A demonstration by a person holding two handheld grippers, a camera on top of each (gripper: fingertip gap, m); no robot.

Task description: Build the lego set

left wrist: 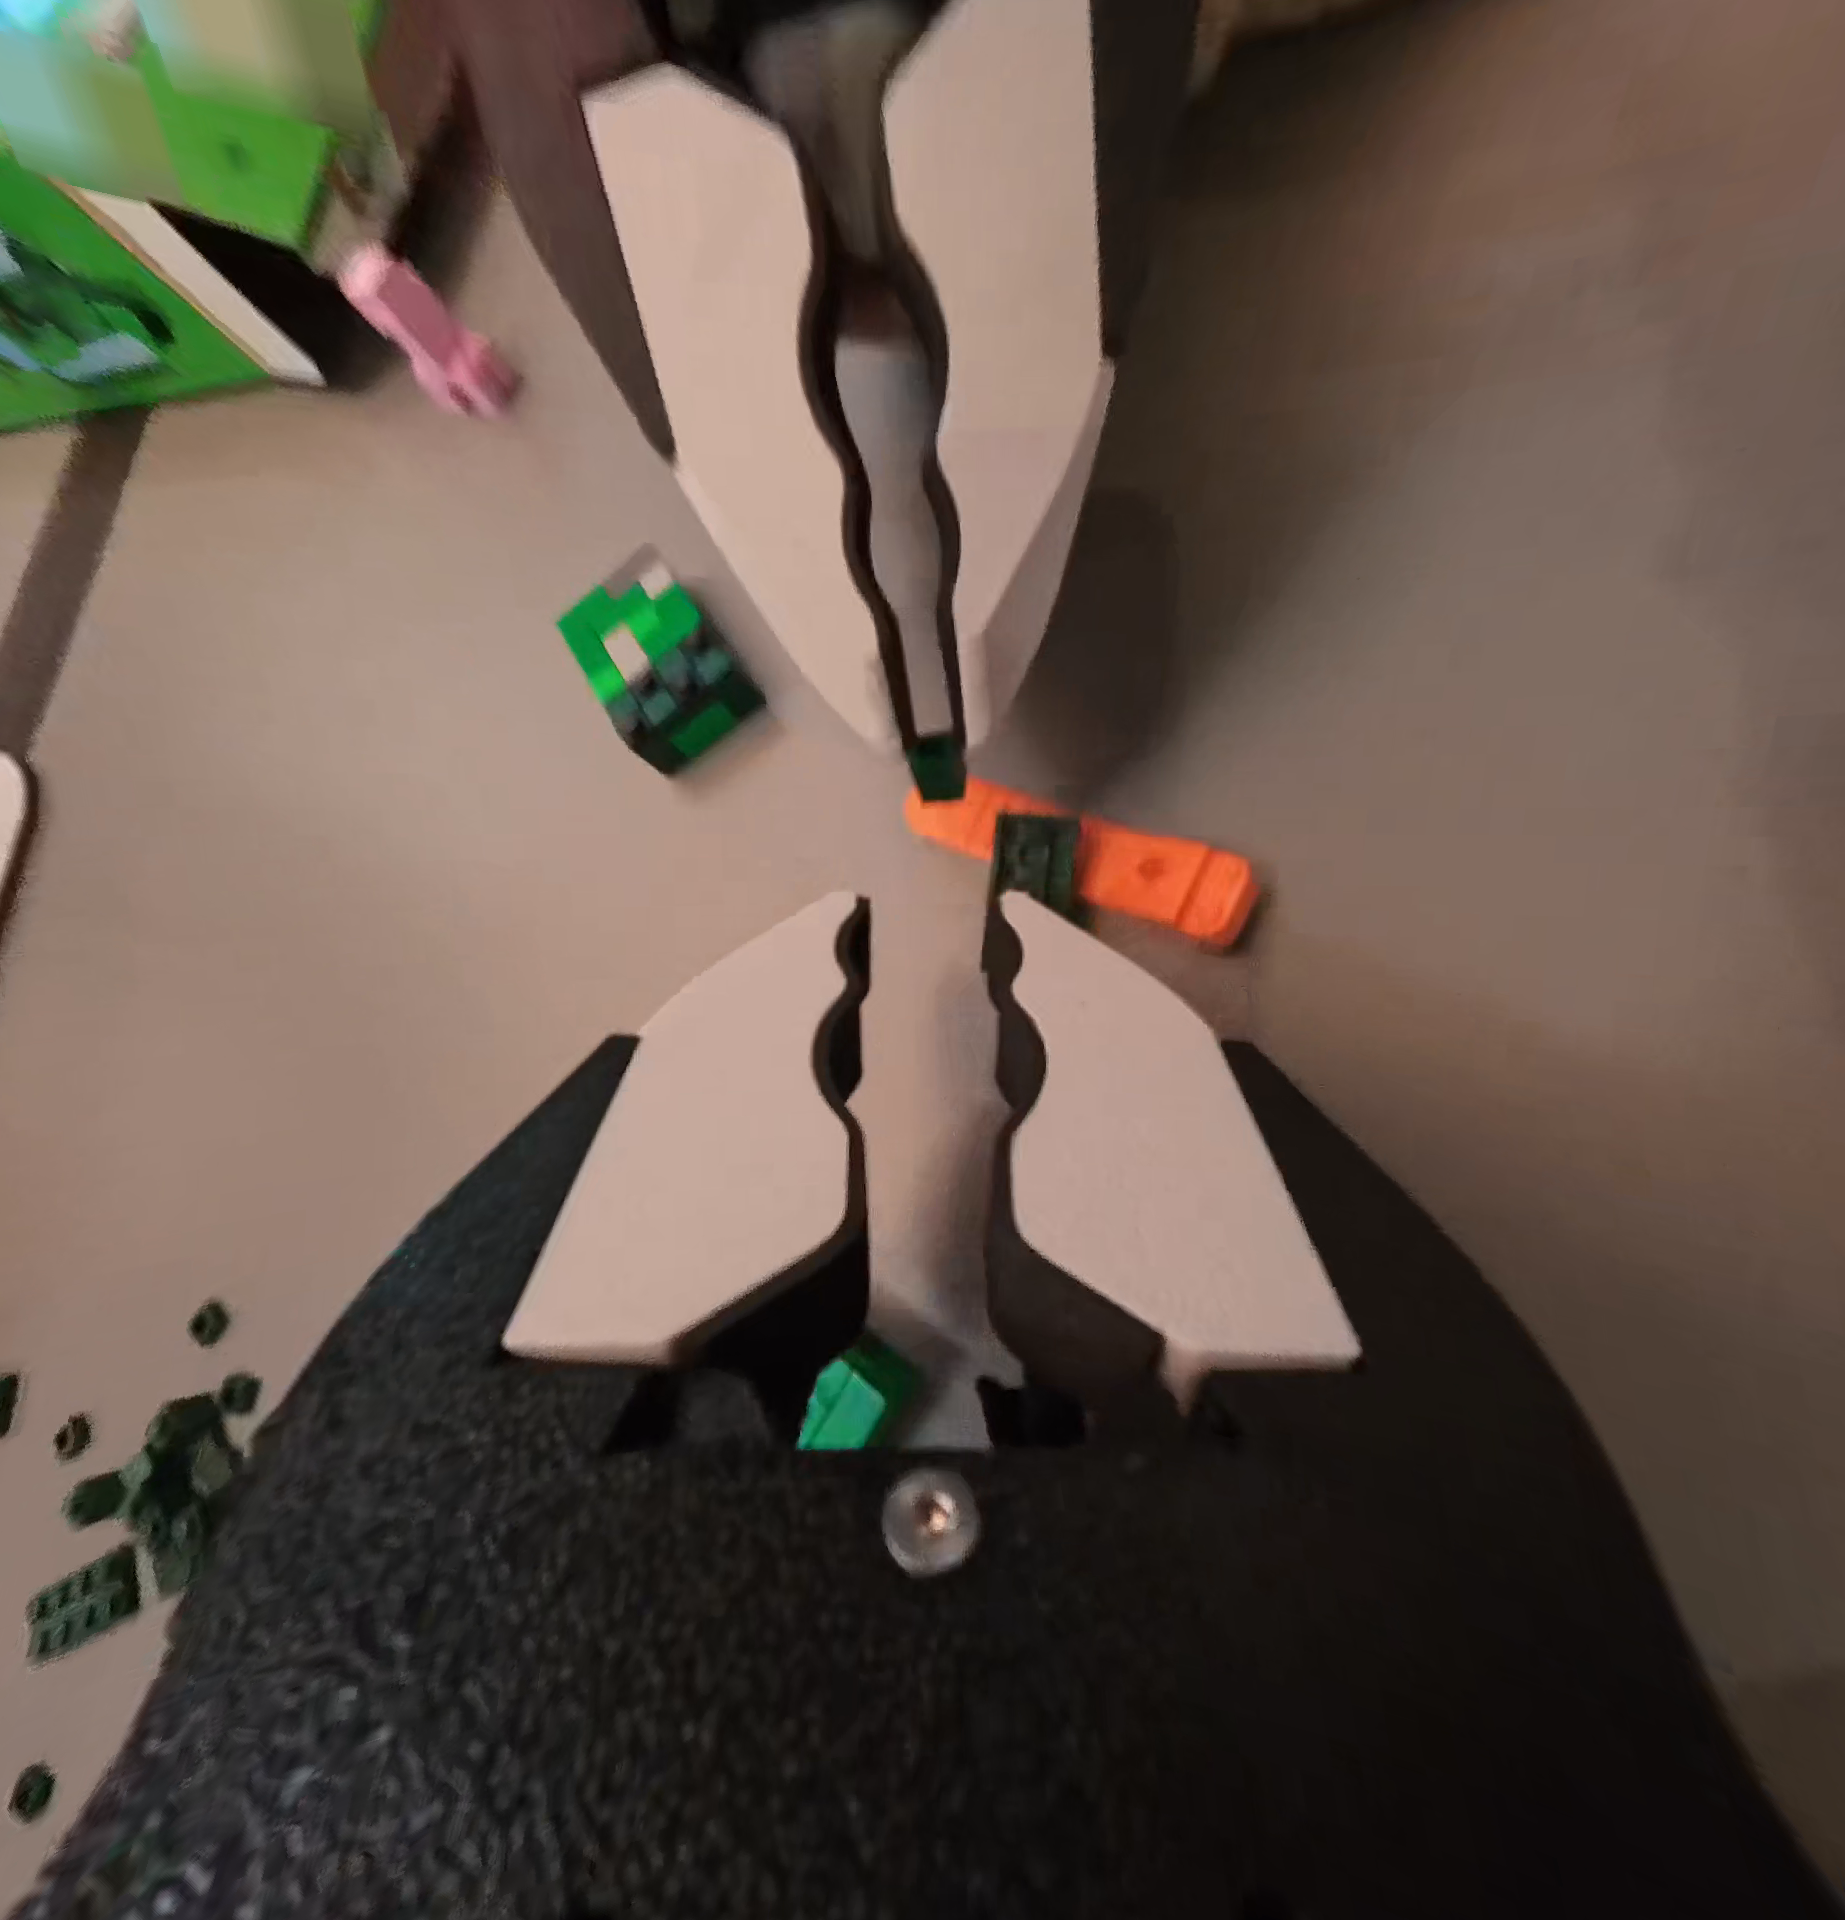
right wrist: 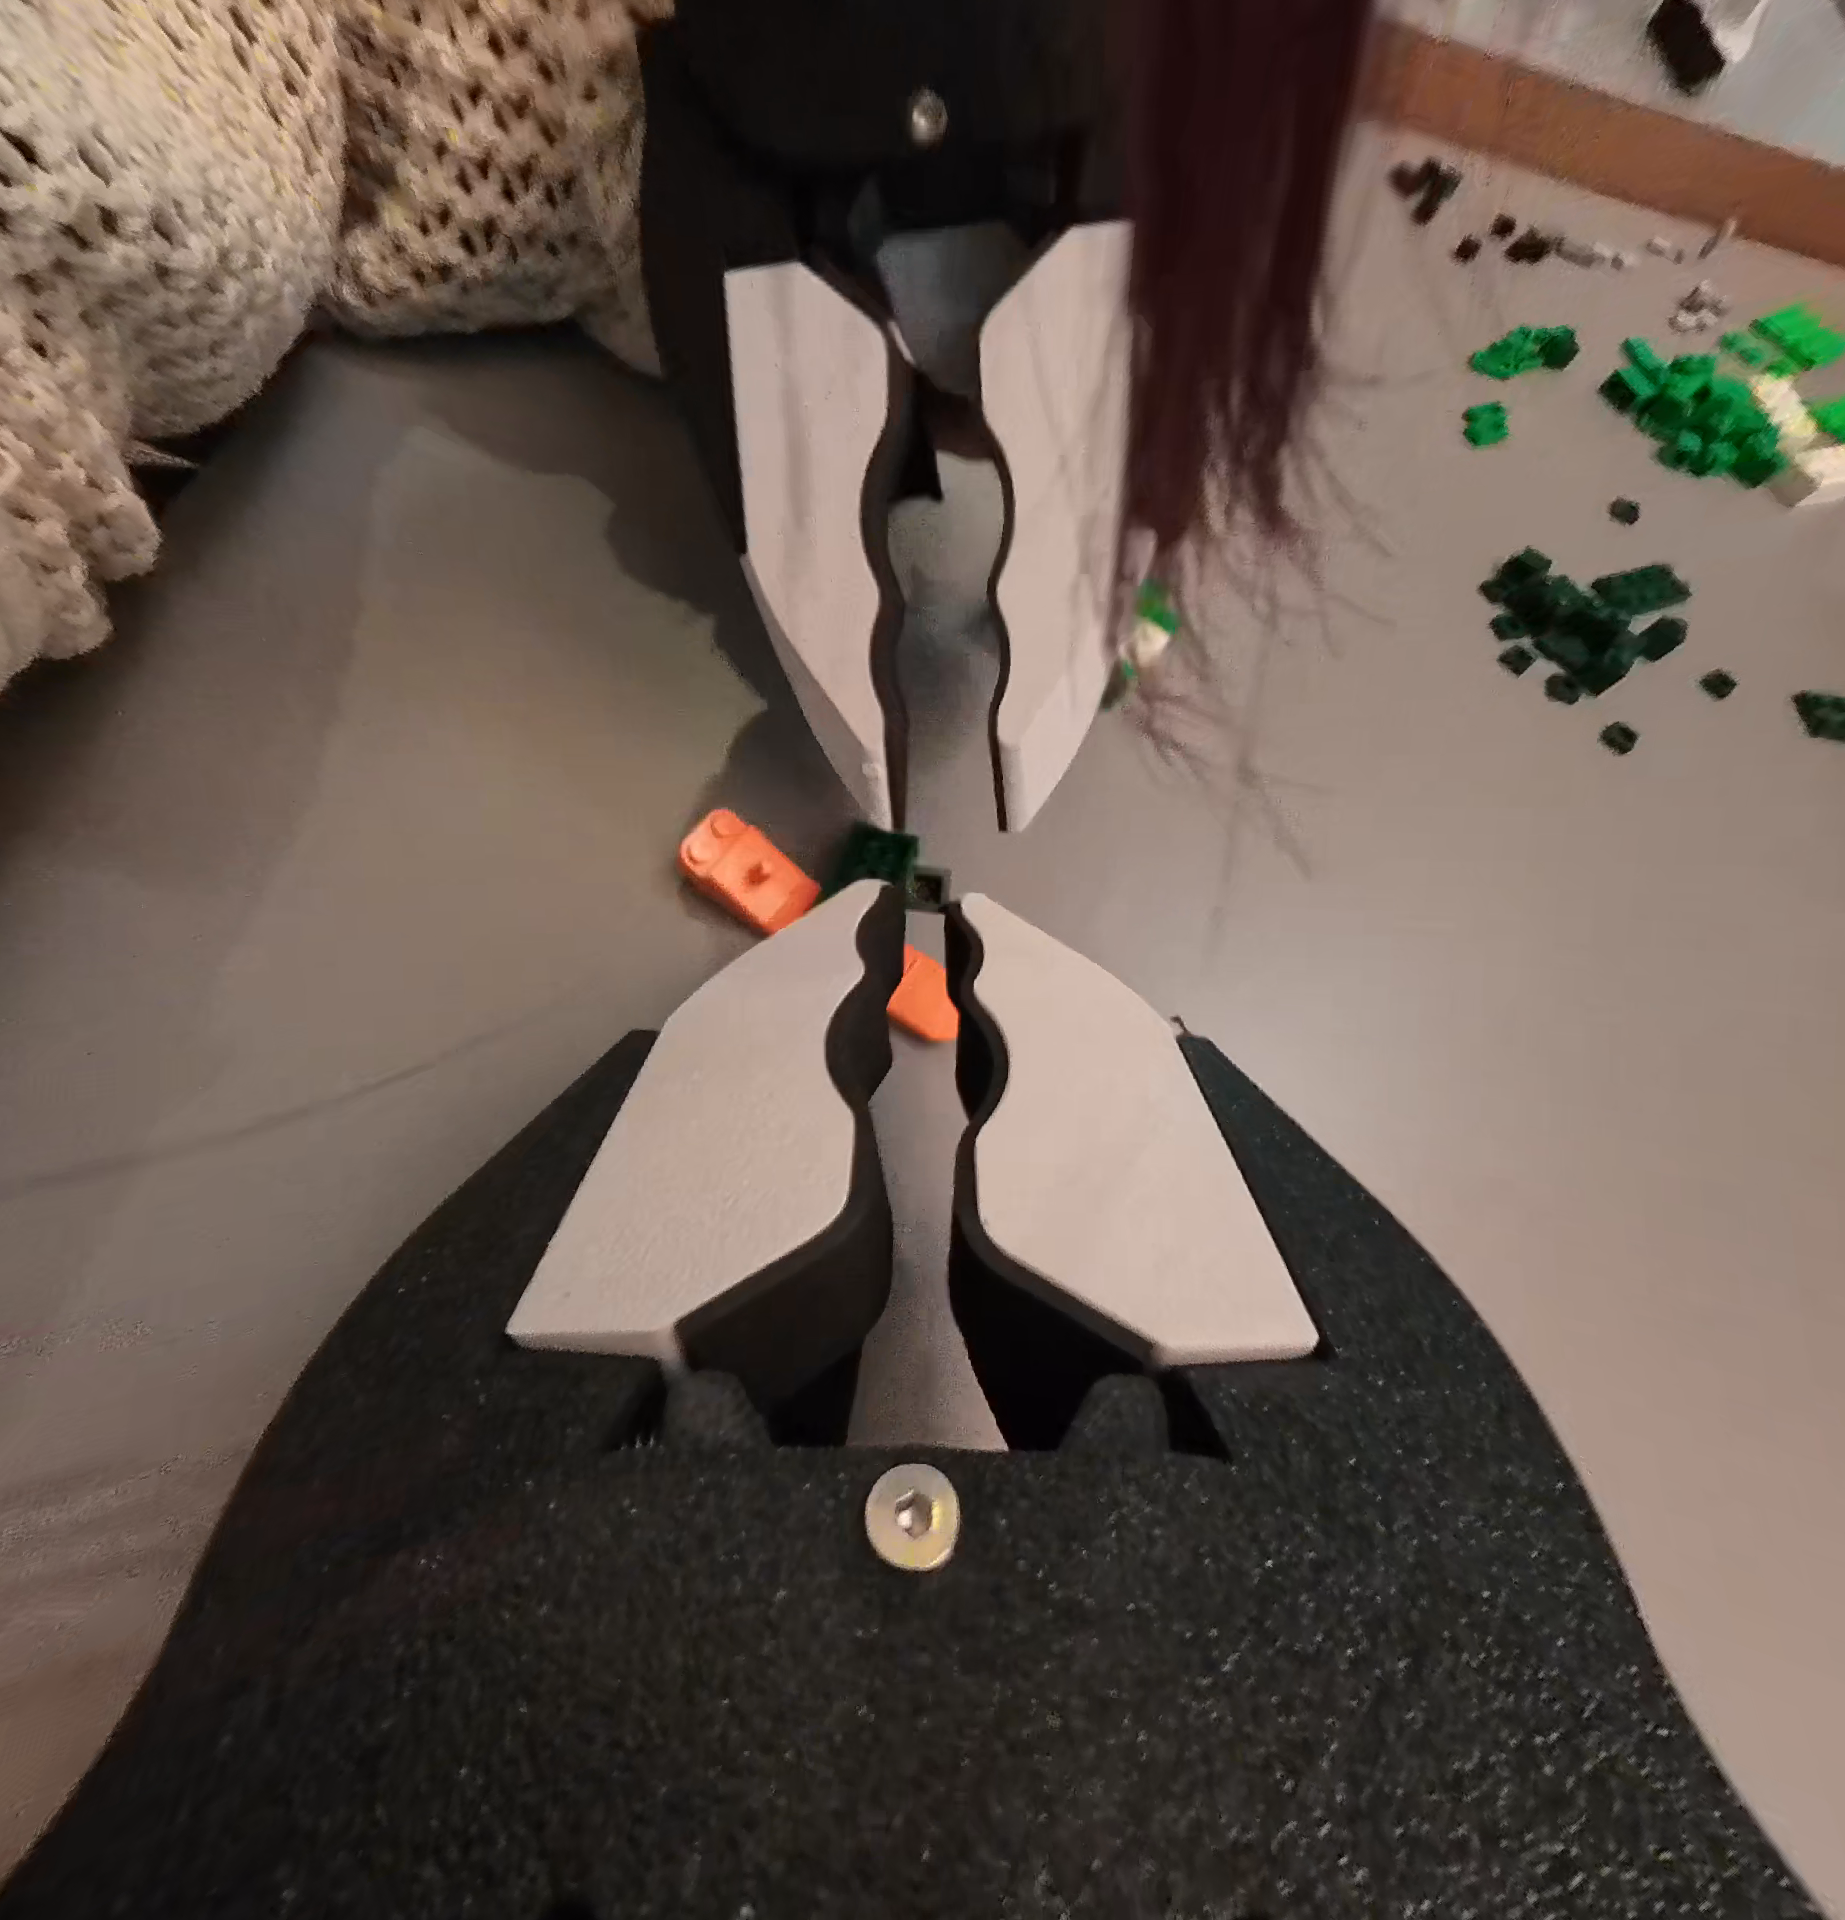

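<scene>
An orange brick separator lies on the grey table, with a dark green plate across its middle. My right gripper is shut on a small dark green brick and holds it just above the separator's end, next to the plate. In the left wrist view it comes in from the top with the brick at its tips. My left gripper is open and empty, facing it tip to tip, its right fingertip close to the plate.
A green-and-white partial build stands left of the grippers. Loose dark green pieces, a pink piece and a green box are at the left. Green brick piles, a dark green pile, a knitted blanket. Only a small space, under 4 cm, lies between the two pairs of fingers.
</scene>
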